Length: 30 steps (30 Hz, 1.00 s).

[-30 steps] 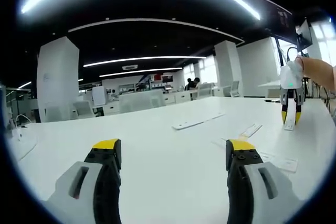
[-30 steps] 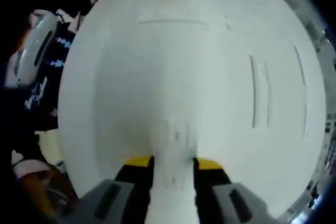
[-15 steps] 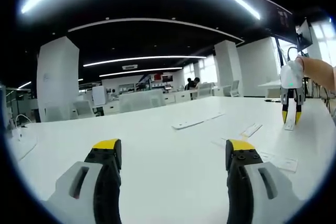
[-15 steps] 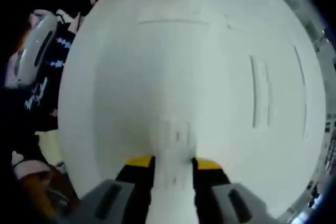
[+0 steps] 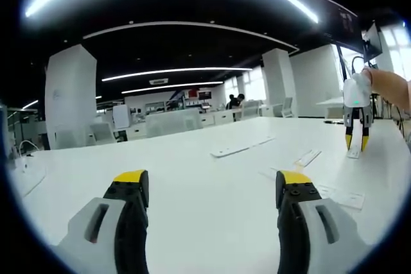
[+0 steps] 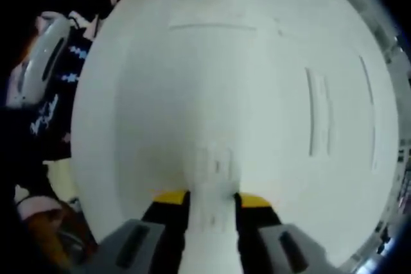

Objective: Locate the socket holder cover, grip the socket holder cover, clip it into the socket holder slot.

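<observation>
socket holder cover is the small white piece pinched between the right gripper jaws, which are closed on it with the yellow tips right against its sides. in the right gripper view it's pointing straight down at the white table, the cover's far end just above or touching the surface, can't really tell which. from the left gripper view you can see that same right gripper off to the right, held upright by a hand, tips down over a small white piece on the table.

the left gripper is low over the table with its jaws wide apart and nothing between them.

a few other flat white strips are lying around: a long one further back near the middle, a shorter one just right of it, and another flat piece near the left gripper's right jaw. in the right gripper view there's a long narrow strip off to the right of the jaws.
</observation>
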### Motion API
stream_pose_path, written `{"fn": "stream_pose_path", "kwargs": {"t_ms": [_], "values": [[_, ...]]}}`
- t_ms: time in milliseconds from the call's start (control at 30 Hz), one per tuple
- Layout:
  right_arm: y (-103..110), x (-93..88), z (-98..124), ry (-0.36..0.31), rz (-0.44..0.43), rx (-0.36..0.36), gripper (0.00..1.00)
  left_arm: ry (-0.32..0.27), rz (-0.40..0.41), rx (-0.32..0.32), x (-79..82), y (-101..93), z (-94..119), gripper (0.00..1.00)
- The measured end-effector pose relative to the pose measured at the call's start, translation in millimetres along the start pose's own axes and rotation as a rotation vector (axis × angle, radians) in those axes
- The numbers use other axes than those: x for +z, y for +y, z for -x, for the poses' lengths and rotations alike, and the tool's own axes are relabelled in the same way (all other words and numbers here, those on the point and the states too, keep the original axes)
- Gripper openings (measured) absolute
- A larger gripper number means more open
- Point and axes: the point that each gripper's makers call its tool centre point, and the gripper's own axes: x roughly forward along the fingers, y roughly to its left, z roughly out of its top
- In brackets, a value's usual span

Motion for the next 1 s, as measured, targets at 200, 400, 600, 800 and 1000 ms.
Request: {"fn": "stream_pose_path", "kwargs": {"t_ms": [200, 400, 600, 800, 1000], "values": [[0.1, 0.0, -0.2, 0.004, 0.004, 0.004, 0.31, 0.004, -0.003, 0.002, -0.7, -0.3, 0.3, 0.80], [-0.7, -0.3, -0.4, 0.007, 0.015, 0.007, 0.29, 0.007, -0.004, 0.002, -2.0, -3.2, 1.2, 0.80], [-2.5, -0.9, -0.3, 0.017, 0.024, 0.016, 0.29, 0.006, -0.004, 0.001, -2.1, -4.3, 1.8, 0.80], [-2.4, -1.2, -0.1, 0.020, 0.021, 0.023, 0.28, 0.007, -0.004, 0.002, -2.2, -4.6, 2.1, 0.79], [-3.0, -1.4, 0.2, 0.014, 0.015, 0.034, 0.28, 0.006, -0.004, 0.002, -2.2, -5.4, 2.4, 0.79]]}}
